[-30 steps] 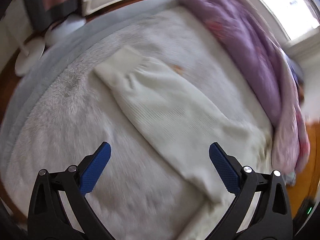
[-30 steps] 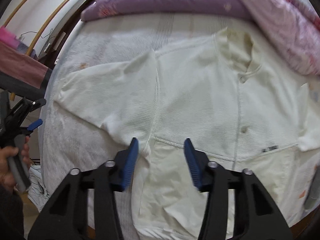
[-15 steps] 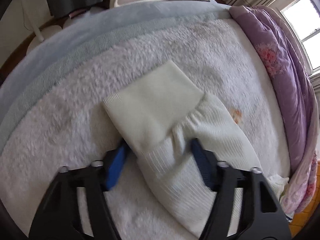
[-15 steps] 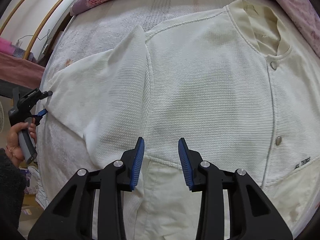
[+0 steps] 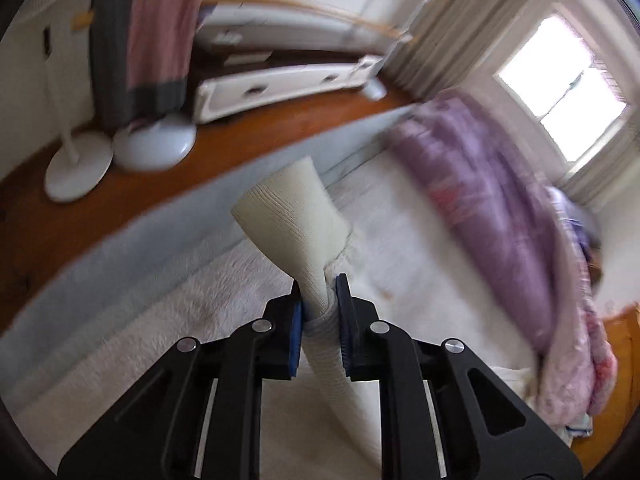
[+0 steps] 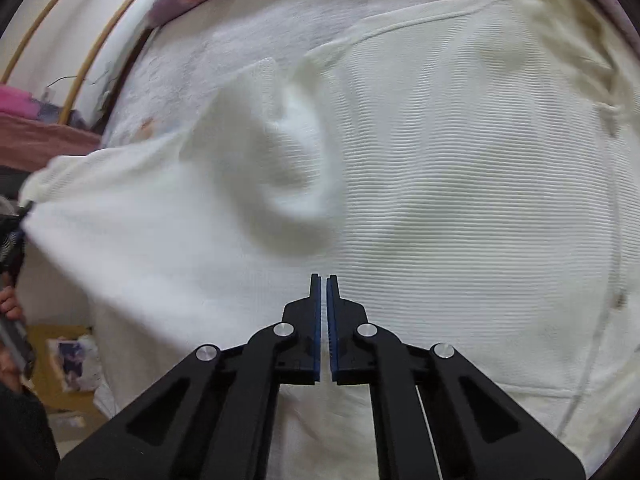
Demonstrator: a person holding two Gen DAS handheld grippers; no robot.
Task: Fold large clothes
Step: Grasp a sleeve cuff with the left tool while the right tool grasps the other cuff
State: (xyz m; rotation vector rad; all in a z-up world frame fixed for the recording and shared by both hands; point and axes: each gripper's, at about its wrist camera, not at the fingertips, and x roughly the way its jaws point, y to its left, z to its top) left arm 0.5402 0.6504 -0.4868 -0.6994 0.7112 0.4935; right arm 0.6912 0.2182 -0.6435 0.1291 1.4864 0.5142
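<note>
The cream knit cardigan [image 6: 440,208] lies spread front-up on the bed, body flat under my right tongs, collar [image 6: 560,36] toward the top right of the right wrist view, a line of buttons running down the right side. Its sleeve [image 6: 168,208] is pulled out to the left and lifted, with a deep fold bulging where it meets the shoulder. In the left wrist view the sleeve's ribbed cuff [image 5: 292,216] sticks up and fans out past my left tongs [image 5: 319,292]; the jaws are closing and the blue pads already pinch the sleeve just behind the cuff, knit bunched between them, rest of the sleeve trailing down under the tool. My right tongs [image 6: 323,280] have the jaws together with only a thin slit showing, nothing visibly caught between them, tips hovering over or on the cardigan body near the armpit, can't tell if touching. A hand [image 6: 10,304] shows at the left edge of the right view on the other tool. Under the cardigan is a white fluffy blanket [image 5: 168,320] with a grey-blue sheet [image 5: 160,224] at the bed edge. A purple floral quilt [image 5: 500,208] is heaped along the far side. Past the bed: wooden floor [image 5: 80,220], two white fan bases [image 5: 120,152], a bright window [image 5: 560,92], all blurred
</note>
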